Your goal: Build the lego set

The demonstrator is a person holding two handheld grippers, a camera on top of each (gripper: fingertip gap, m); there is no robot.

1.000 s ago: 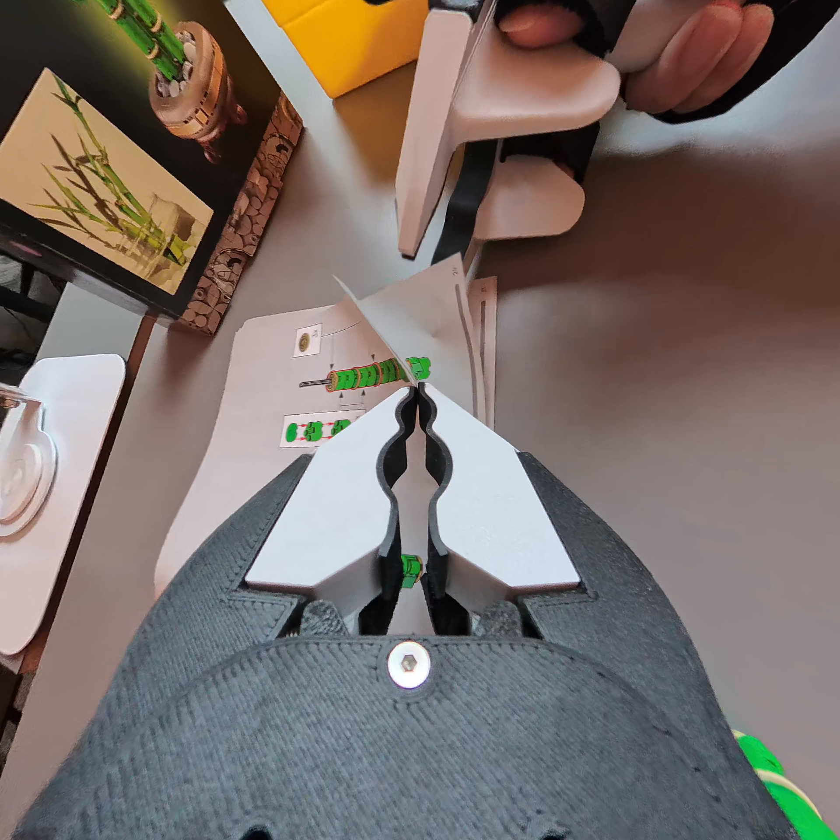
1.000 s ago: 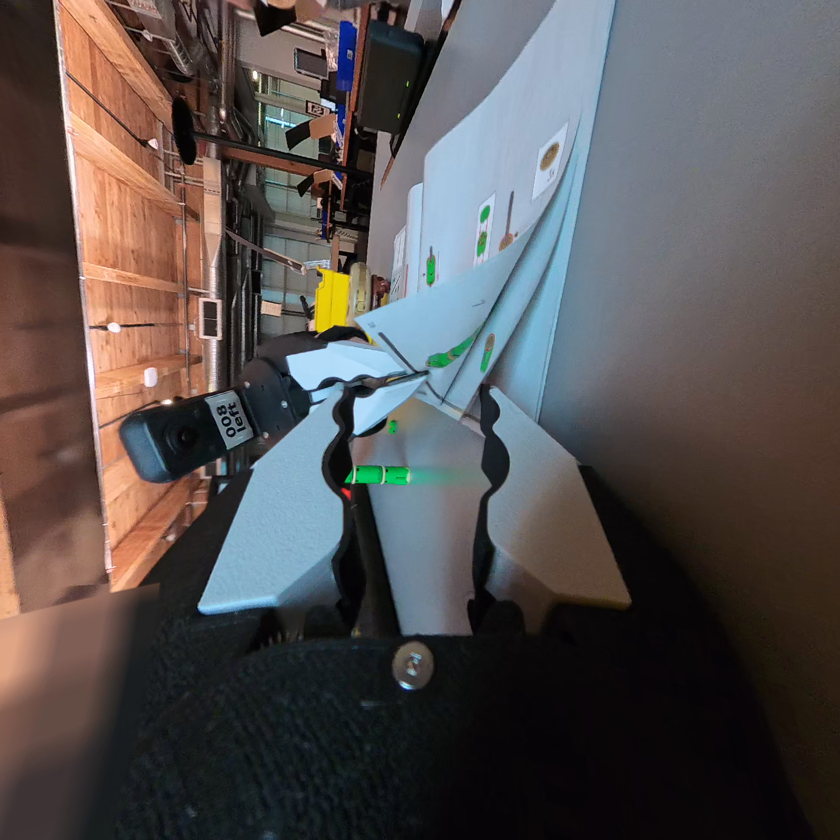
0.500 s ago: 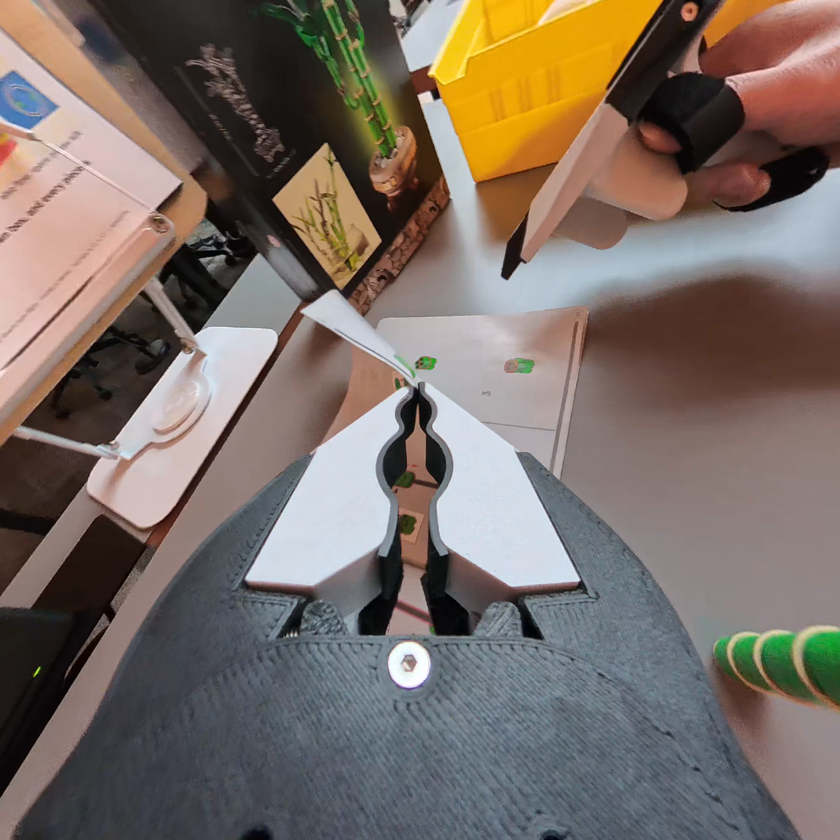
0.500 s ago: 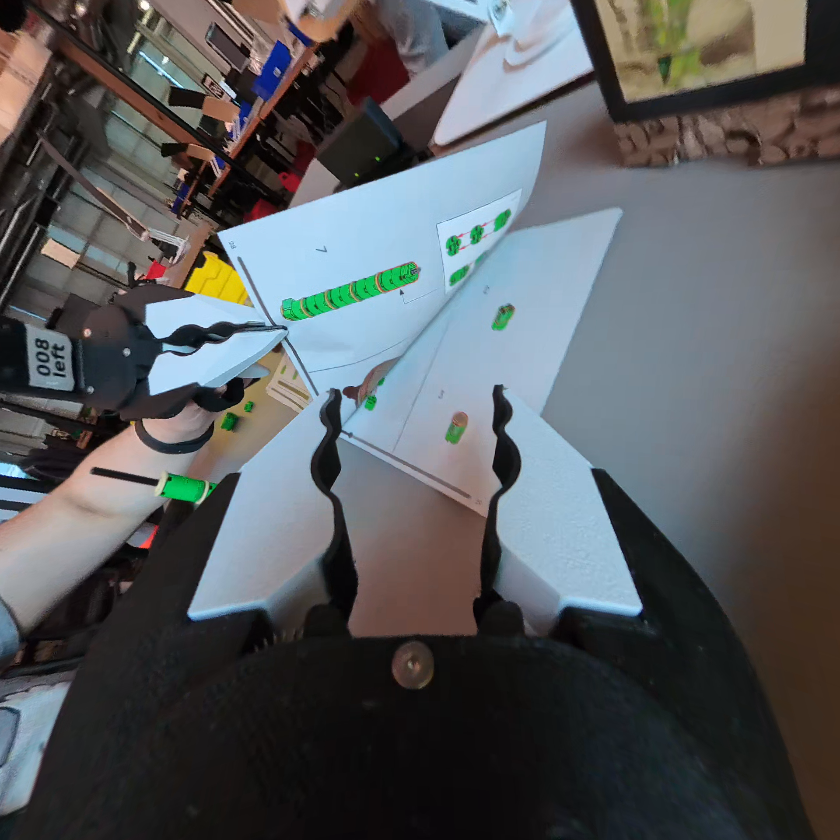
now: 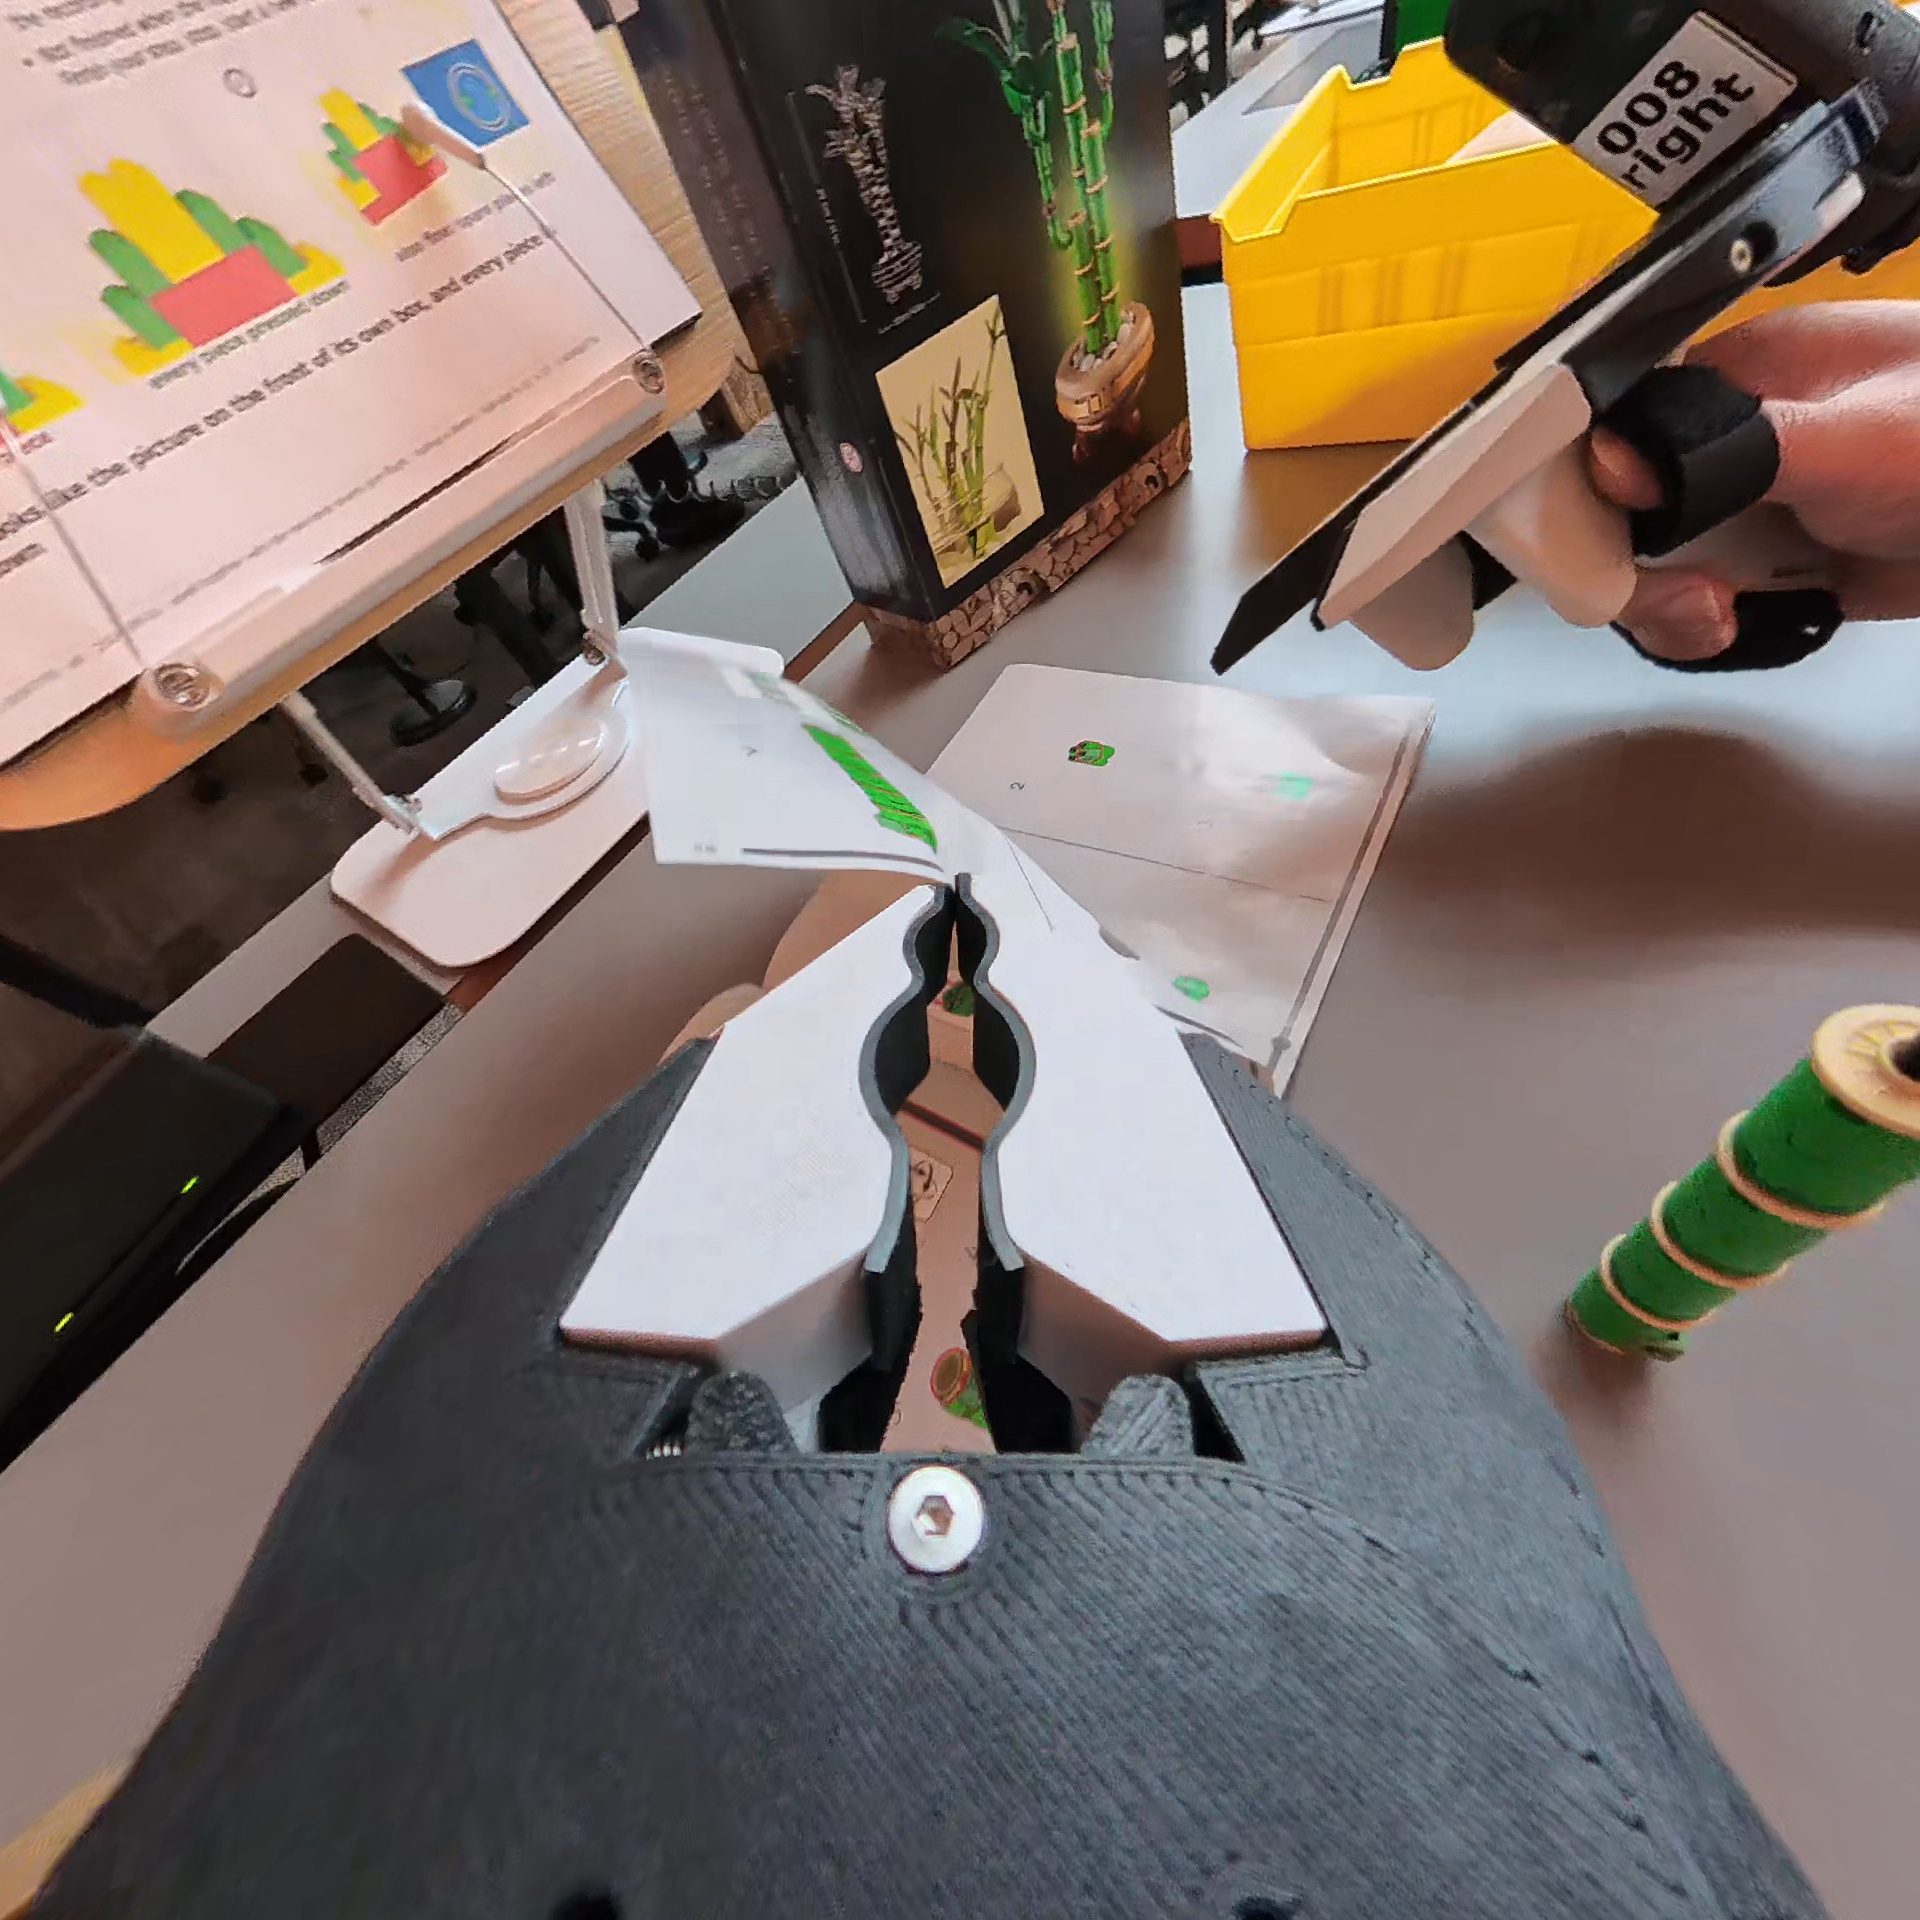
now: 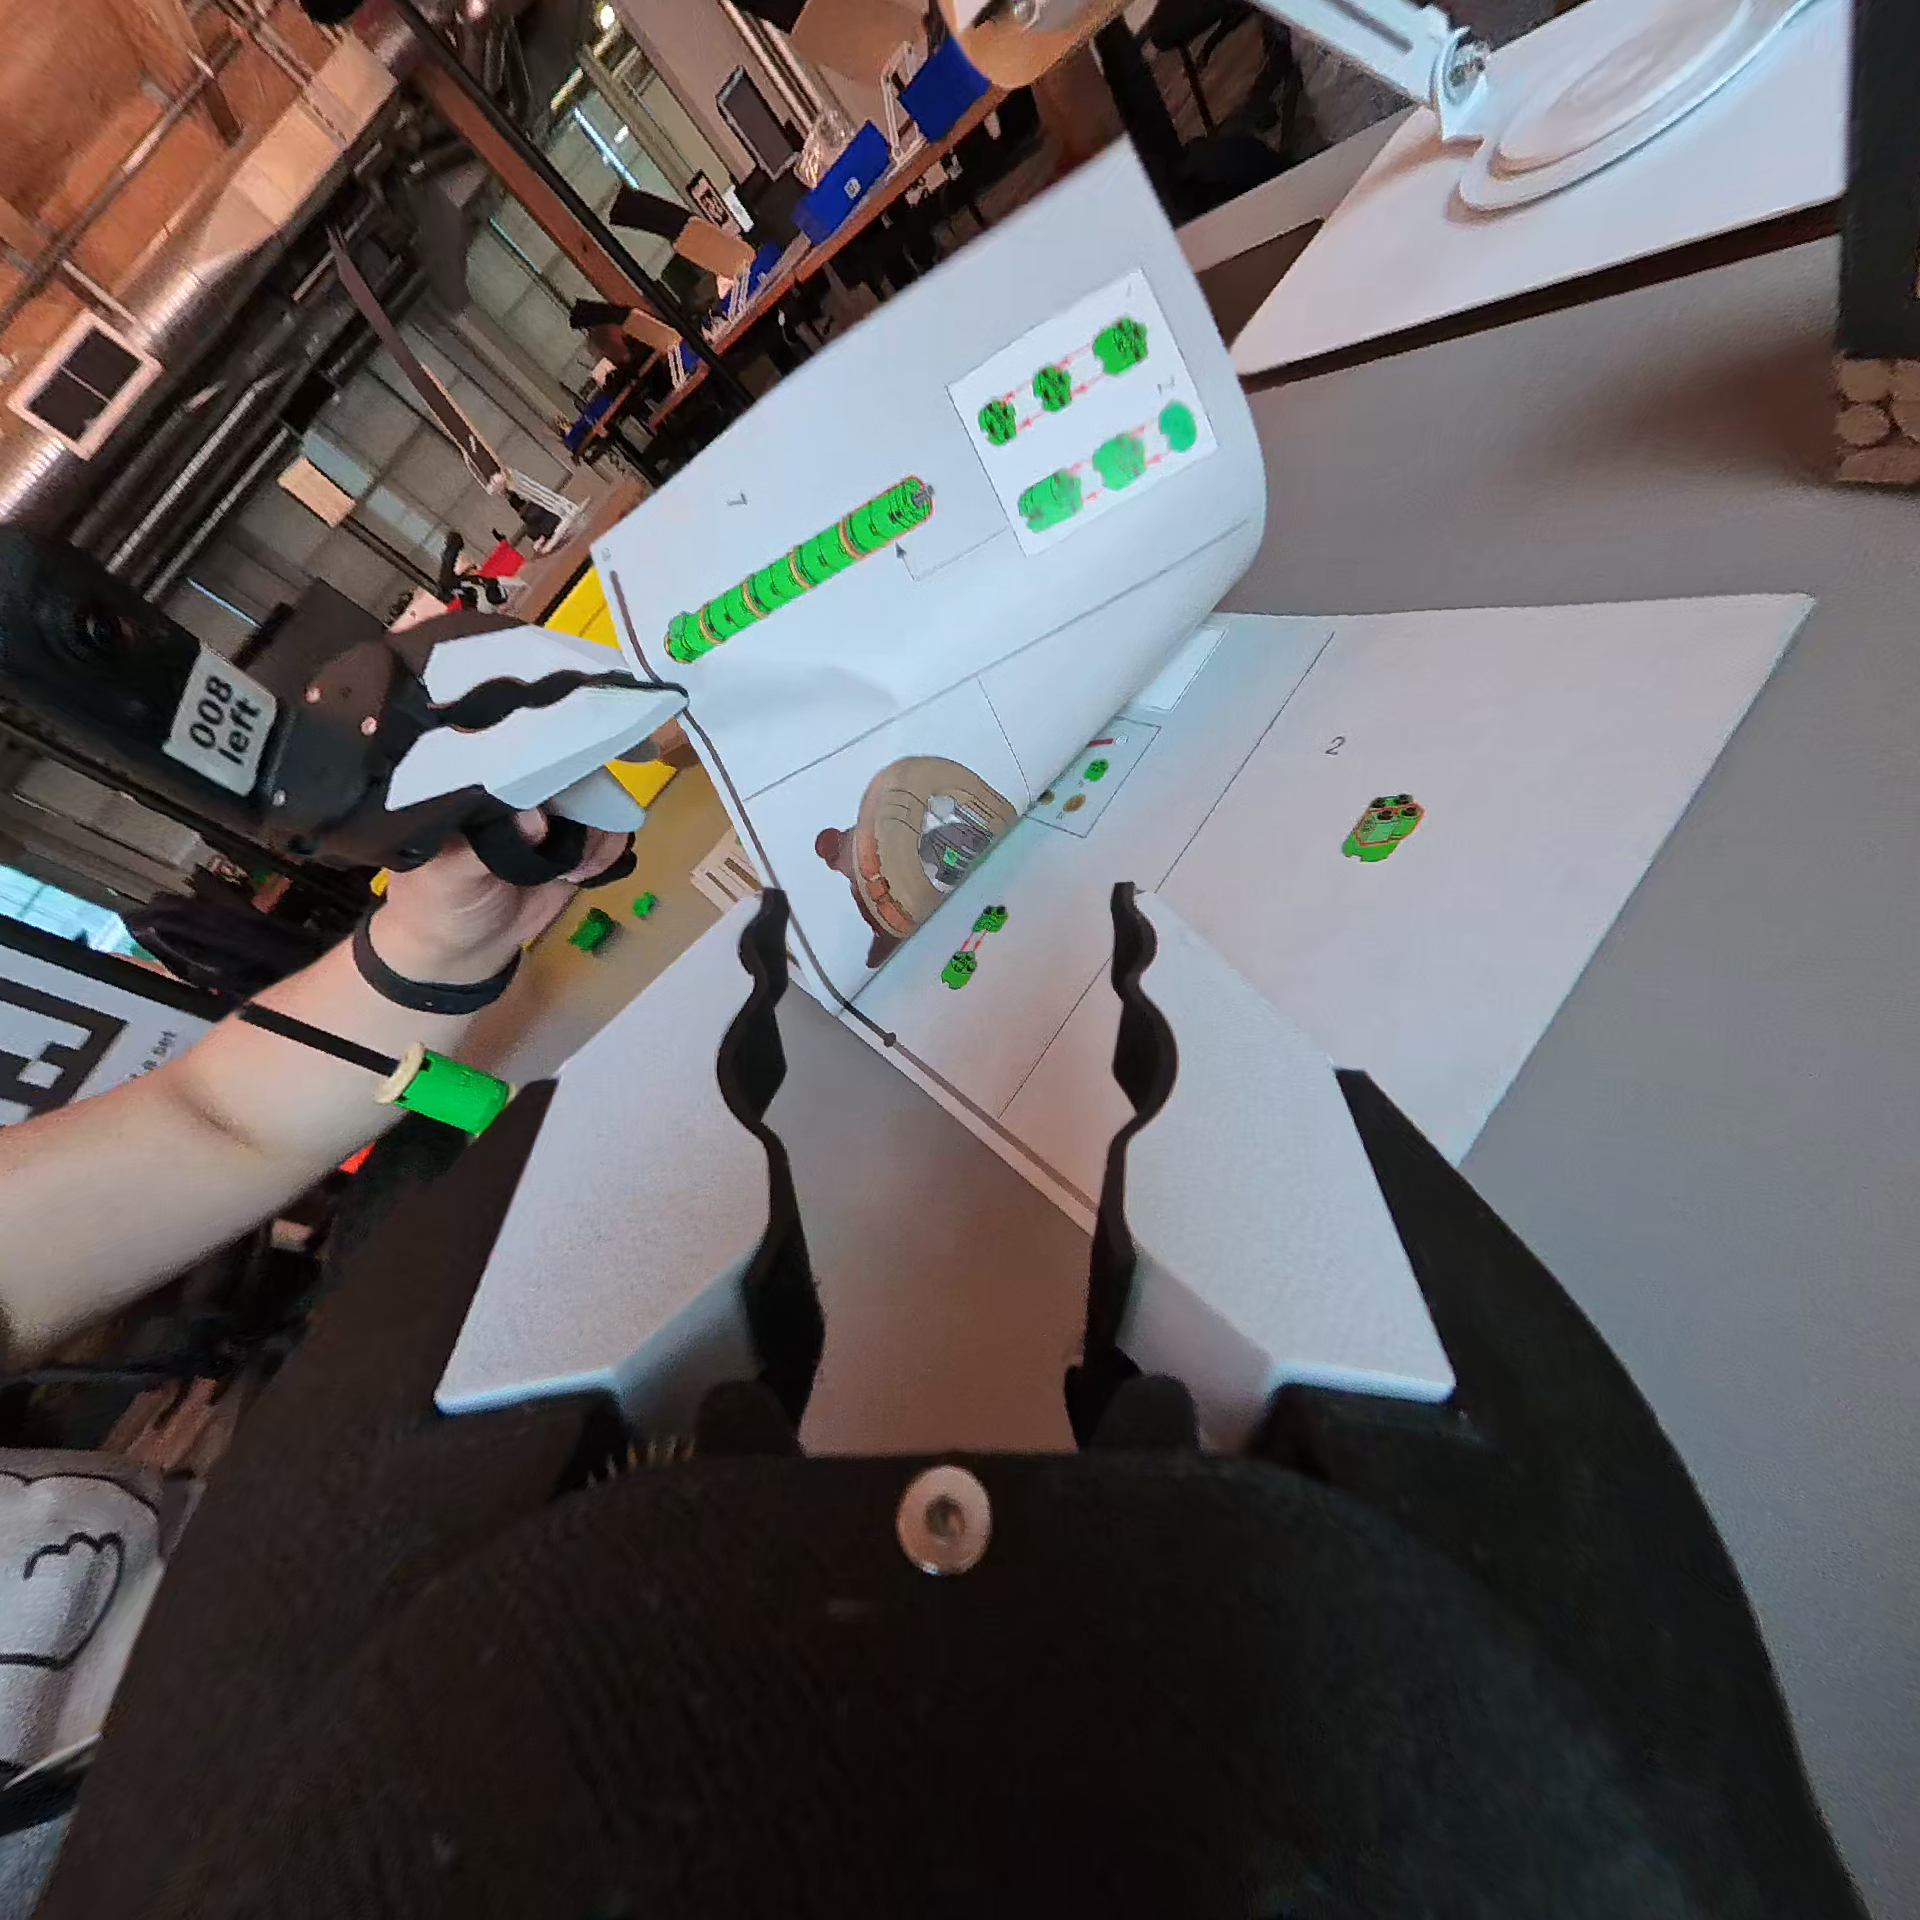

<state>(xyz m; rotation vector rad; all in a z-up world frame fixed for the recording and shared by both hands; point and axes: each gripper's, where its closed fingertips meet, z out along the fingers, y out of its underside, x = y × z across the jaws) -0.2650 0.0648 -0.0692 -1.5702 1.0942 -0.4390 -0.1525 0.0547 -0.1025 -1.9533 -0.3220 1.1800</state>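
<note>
Workshop: timber wall (image 6: 156, 125), blue bins (image 6: 935, 78), workbenches (image 6: 810, 260).

Both tools share one build: a black, ridged, 3D-printed housing with a silver hex screw at its centre, and two pale grey wedge-shaped fingers lined with wavy black pads. The left gripper (image 5: 956, 894) fills the lower frame of its own view, as does the right gripper (image 6: 940, 904). Each carries a white sticker on its black camera body. Black straps loop the person's fingers; a black wristband (image 6: 431, 977) circles the left wrist.
</note>
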